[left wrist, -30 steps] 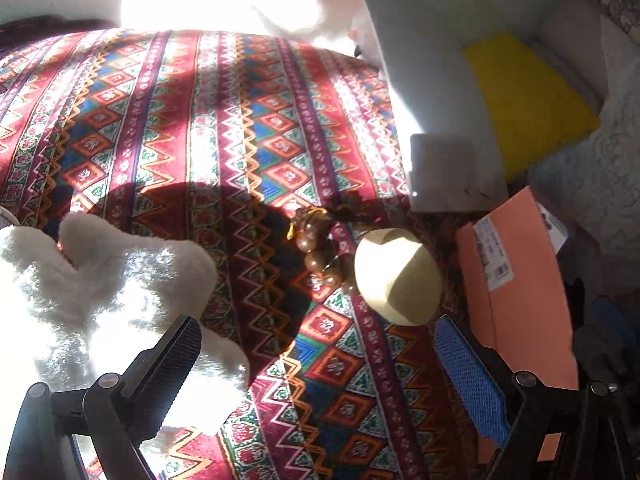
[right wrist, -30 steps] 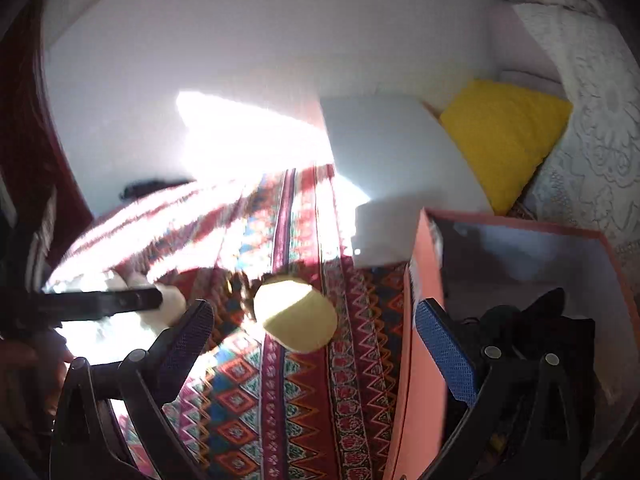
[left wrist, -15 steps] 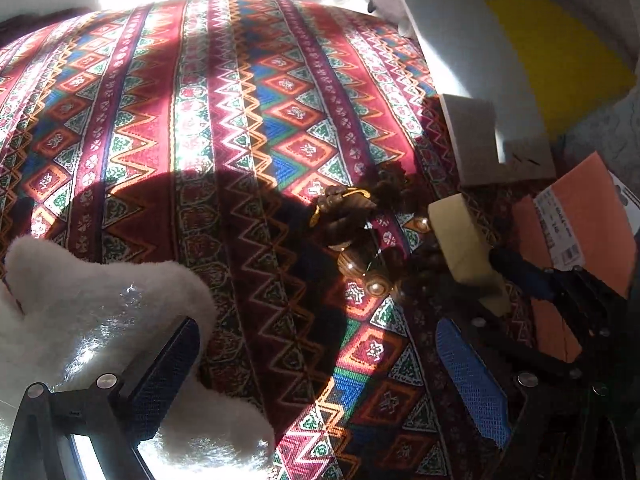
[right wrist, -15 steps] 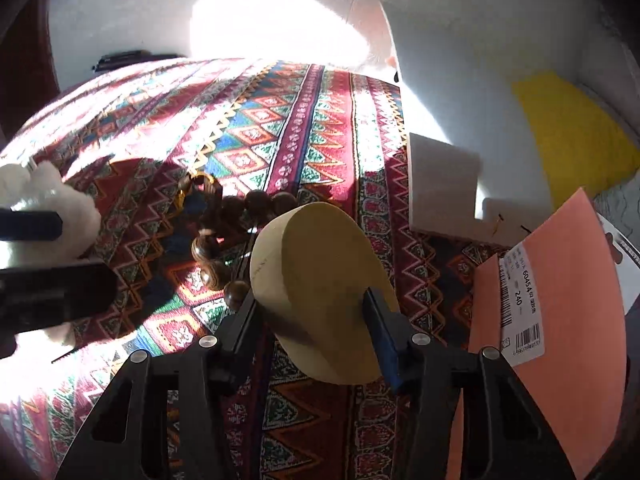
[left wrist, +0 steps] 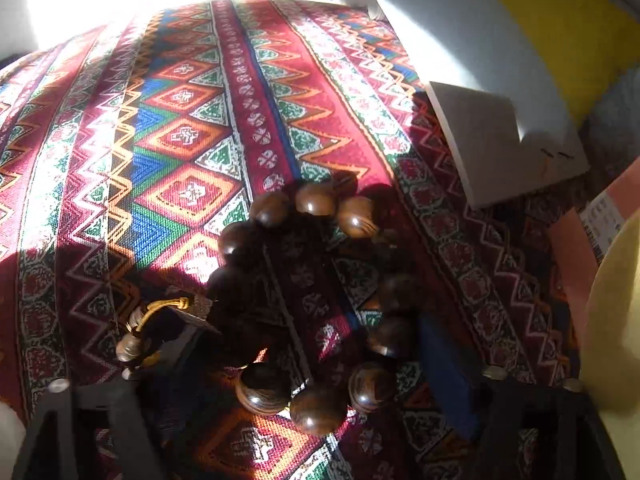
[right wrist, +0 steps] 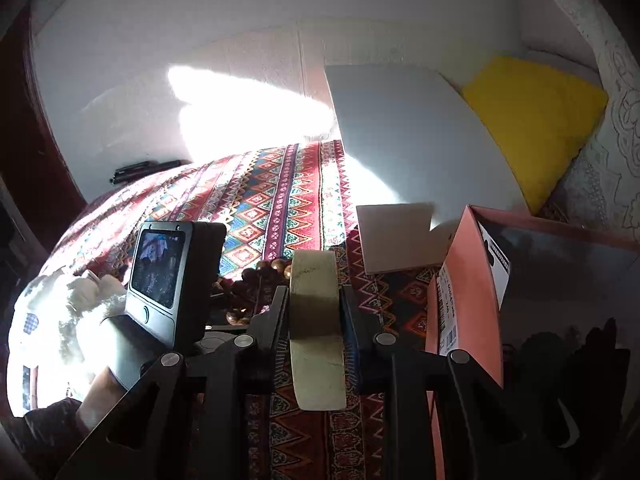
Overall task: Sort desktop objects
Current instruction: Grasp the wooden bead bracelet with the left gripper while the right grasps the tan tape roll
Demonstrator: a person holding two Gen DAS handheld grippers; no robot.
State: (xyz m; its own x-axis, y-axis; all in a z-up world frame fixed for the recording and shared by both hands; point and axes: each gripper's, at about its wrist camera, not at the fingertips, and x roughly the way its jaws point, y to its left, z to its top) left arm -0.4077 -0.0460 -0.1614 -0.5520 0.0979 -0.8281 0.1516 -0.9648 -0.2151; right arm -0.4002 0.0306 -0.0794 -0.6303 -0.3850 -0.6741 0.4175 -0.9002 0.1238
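A bracelet of brown wooden beads lies on the patterned cloth. My left gripper is low over it and open, with one finger on each side of the ring of beads. In the right wrist view my right gripper is shut on a beige round disc, held on edge above the cloth. The same disc fills the right edge of the left wrist view. From the right, the left gripper's body hides most of the bracelet.
An orange box with dark items inside stands open at the right. A white board lies behind it and a yellow cushion further back. A white plush toy sits at the left by a hand.
My left gripper has moved forward and down from the plush toy to straddle the bracelet. My right gripper shut on the disc, then raised it and turned it on edge.
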